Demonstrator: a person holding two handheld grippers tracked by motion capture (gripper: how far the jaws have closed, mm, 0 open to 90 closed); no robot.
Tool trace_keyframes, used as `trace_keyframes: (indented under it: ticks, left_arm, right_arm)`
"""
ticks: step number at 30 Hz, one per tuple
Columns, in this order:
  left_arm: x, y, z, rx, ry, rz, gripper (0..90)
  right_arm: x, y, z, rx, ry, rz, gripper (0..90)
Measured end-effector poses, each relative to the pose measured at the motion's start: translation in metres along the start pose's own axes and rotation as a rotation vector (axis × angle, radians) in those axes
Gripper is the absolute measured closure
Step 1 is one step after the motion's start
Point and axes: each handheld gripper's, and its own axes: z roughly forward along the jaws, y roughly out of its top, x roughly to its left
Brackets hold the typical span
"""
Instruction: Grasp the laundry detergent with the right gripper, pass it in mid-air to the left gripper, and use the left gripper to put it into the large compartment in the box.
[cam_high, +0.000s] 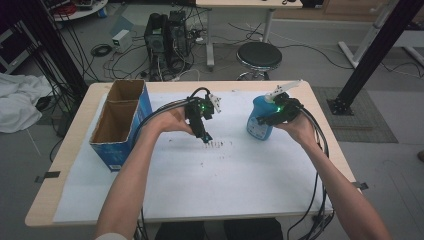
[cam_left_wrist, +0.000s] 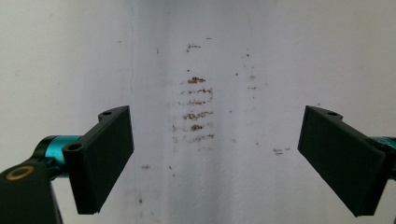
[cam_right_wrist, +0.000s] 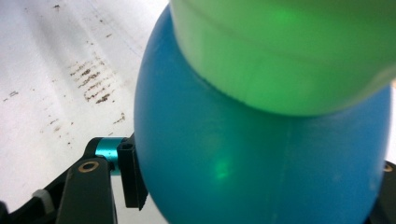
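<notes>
My right gripper (cam_high: 274, 116) has its jaws clamped on the blue spray bottle (cam_right_wrist: 261, 158), whose round body sits squeezed between them, standing on the desk (cam_high: 200, 175). My left gripper (cam_left_wrist: 212, 163) hangs with jaws spread wide, only the brown smudges (cam_left_wrist: 196, 114) on the white sheet between them.

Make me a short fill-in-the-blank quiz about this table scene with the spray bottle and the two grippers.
1. The right gripper is closed on a spray bottle whose body is coloured ____.
2. The left gripper hangs with its jaws ____ above the brown smears.
3. The smears lie on a ____ sheet that covers the table.
4. The cardboard box stands nearest the ____ gripper.

Missing words: blue; open; white; left
</notes>
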Motion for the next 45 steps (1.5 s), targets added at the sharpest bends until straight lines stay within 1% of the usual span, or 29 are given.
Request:
trace_keyframes:
  ticks: [4, 5, 6, 7, 8, 13, 15, 17, 21, 24, 28, 31, 32, 33, 34, 36, 37, 40, 42, 43, 45]
  left_arm:
    - [-0.0005, -0.0002, -0.0002, -0.002, 0.004, -0.005, 10.5]
    - [-0.0003, 0.0001, -0.0007, 0.004, 0.002, -0.001, 10.5]
    - [-0.0005, 0.0001, -0.0007, 0.003, 0.003, -0.004, 10.5]
    - [-0.0004, 0.0001, -0.0008, 0.002, 0.003, -0.002, 10.5]
    - [-0.0004, 0.0000, -0.0007, 0.000, 0.003, -0.002, 10.5]
    - [-0.0005, -0.0003, -0.0007, -0.006, 0.005, -0.005, 10.5]
    - [-0.0007, -0.0004, -0.0006, -0.012, 0.005, -0.006, 10.5]
    - [-0.0005, -0.0001, -0.0014, -0.004, 0.003, -0.002, 10.5]
    - [-0.0004, -0.0001, -0.0018, -0.003, 0.006, 0.002, 10.5]
    - [-0.0007, -0.0001, -0.0018, -0.009, 0.005, -0.001, 10.5]
    - [-0.0012, 0.0005, -0.0023, -0.010, 0.009, -0.003, 10.5]
    - [-0.0013, 0.0009, -0.0032, -0.009, 0.012, -0.007, 10.5]
    - [-0.0009, 0.0009, -0.0035, -0.009, 0.013, -0.001, 10.5]
    - [-0.0008, 0.0010, -0.0038, -0.007, 0.013, 0.000, 10.5]
    - [-0.0009, 0.0009, -0.0039, -0.007, 0.013, -0.001, 10.5]
    - [-0.0014, 0.0007, -0.0038, -0.014, 0.015, -0.006, 10.5]
    - [-0.0013, 0.0008, -0.0044, -0.009, 0.015, -0.006, 10.5]
    - [-0.0007, 0.0003, -0.0054, -0.015, 0.015, -0.008, 10.5]
    - [-0.0010, 0.0000, -0.0061, -0.028, 0.017, -0.015, 10.5]
    - [-0.0010, 0.0001, -0.0069, -0.027, 0.017, -0.015, 10.5]
    - [-0.0006, -0.0007, -0.0085, -0.039, 0.017, -0.017, 10.5]
  right_arm:
    - [0.0004, 0.0001, -0.0002, -0.002, 0.005, 0.006, 33.8]
    - [-0.0001, -0.0001, 0.0001, -0.004, 0.006, 0.000, 34.0]
    - [0.0009, -0.0001, -0.0003, 0.002, 0.006, 0.019, 34.8]
    - [0.0009, -0.0001, -0.0003, 0.002, 0.006, 0.019, 34.8]
    - [-0.0005, -0.0007, 0.0004, -0.007, 0.008, 0.003, 35.0]
    - [-0.0013, -0.0021, 0.0000, -0.015, 0.018, 0.022, 36.6]
    - [-0.0011, -0.0023, -0.0001, -0.013, 0.013, 0.027, 37.1]
    - [-0.0020, -0.0034, -0.0001, -0.025, 0.012, 0.023, 39.9]
    - [-0.0024, -0.0039, -0.0004, -0.027, 0.010, 0.029, 40.9]
    - [-0.0010, -0.0033, -0.0006, -0.022, 0.000, 0.015, 42.1]
    - [0.0006, -0.0029, -0.0011, -0.017, -0.017, 0.014, 43.5]
    - [0.0002, -0.0032, -0.0011, -0.020, -0.015, 0.009, 44.0]
    - [-0.0004, -0.0035, -0.0010, -0.023, -0.017, -0.006, 44.4]
    - [0.0008, -0.0032, -0.0012, -0.021, -0.021, 0.006, 44.6]
    - [-0.0002, -0.0034, -0.0012, -0.022, -0.021, -0.009, 44.8]
    - [0.0005, -0.0033, -0.0013, -0.022, -0.019, -0.003, 45.2]
    - [0.0005, -0.0034, -0.0013, -0.024, -0.016, -0.003, 45.3]
    - [0.0001, -0.0033, -0.0011, -0.025, -0.020, -0.018, 45.6]
    - [0.0003, -0.0031, -0.0016, -0.021, -0.017, -0.006, 45.8]
    - [-0.0005, -0.0033, -0.0014, -0.023, -0.017, -0.017, 45.9]
    - [0.0003, -0.0031, -0.0016, -0.022, -0.016, -0.008, 46.0]
